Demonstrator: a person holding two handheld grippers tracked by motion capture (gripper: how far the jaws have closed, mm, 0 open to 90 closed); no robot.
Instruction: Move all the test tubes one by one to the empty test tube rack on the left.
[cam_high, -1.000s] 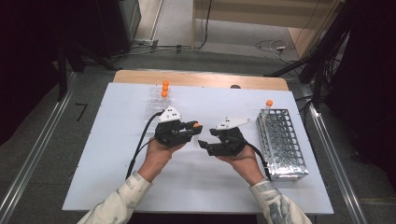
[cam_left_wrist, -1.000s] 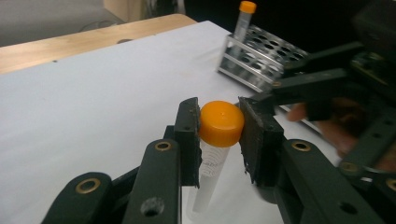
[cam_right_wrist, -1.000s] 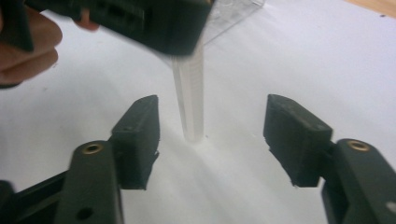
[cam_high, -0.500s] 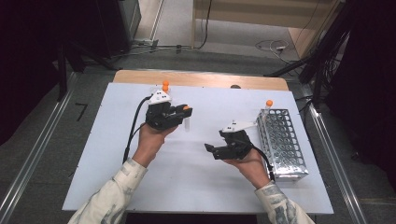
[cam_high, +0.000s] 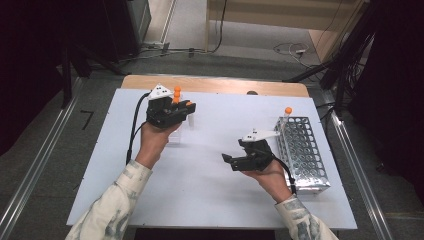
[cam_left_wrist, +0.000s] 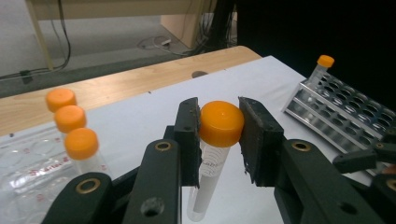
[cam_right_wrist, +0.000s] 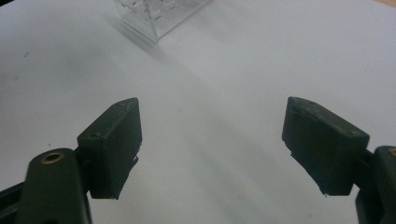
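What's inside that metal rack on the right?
The metal rack holds one orange-capped tube at its far corner; the other holes look empty. The holes nearest the right gripper are partly covered by the hand.

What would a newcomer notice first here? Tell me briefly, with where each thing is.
First, the orange-capped tube pinched at its cap between the jaws of the left gripper, at the far left of the table. Beside it three more orange caps stand over a clear rack. At the right edge lies a metal rack with one capped tube at its far corner, while the right gripper hangs open over bare white table.
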